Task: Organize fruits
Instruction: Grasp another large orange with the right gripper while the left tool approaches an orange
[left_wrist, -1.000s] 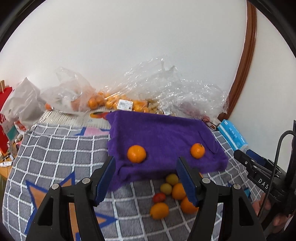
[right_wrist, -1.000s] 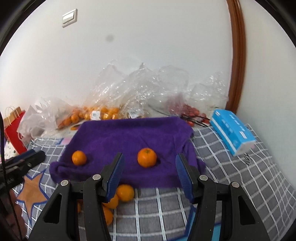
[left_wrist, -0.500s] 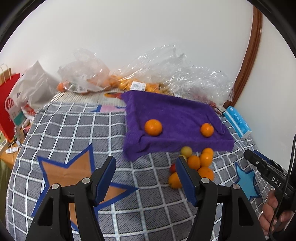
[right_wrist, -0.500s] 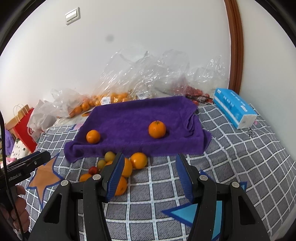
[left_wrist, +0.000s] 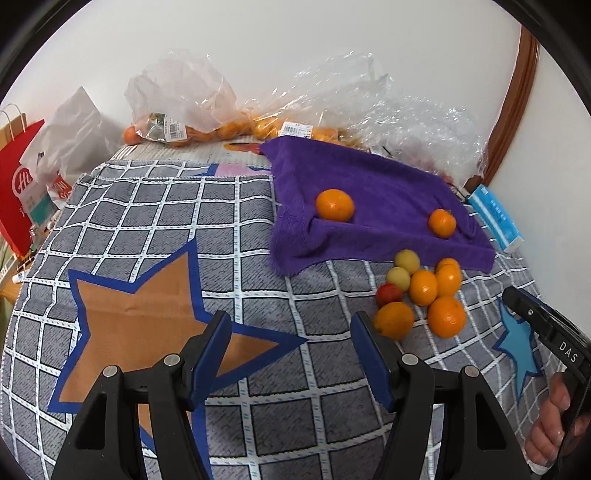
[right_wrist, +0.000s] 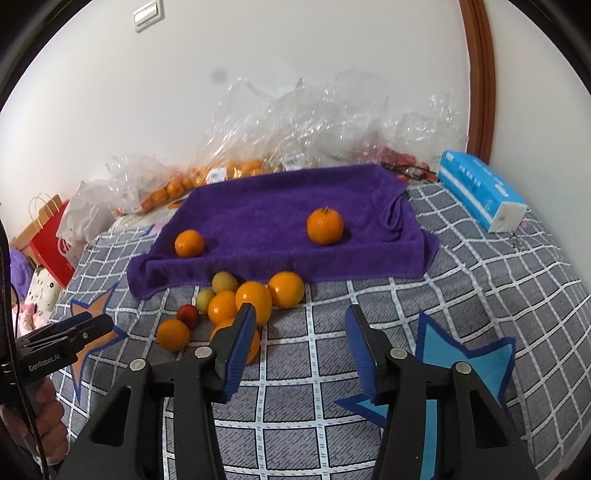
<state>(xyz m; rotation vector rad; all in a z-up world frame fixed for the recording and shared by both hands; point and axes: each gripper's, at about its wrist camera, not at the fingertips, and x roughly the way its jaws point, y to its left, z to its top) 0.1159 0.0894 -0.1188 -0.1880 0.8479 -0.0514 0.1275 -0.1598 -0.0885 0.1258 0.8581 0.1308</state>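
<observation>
right wrist: loose oranges (right_wrist: 255, 299) beside purple towel (right_wrist: 280, 221)

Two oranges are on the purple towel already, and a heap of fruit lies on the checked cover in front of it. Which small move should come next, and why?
Probably bring the right gripper forward and leftward onto the nearest orange of the heap. Its jaws are closing with nothing between them, and that orange sits just behind its left finger. The purple towel holds only two oranges; the left gripper is also empty.
</observation>
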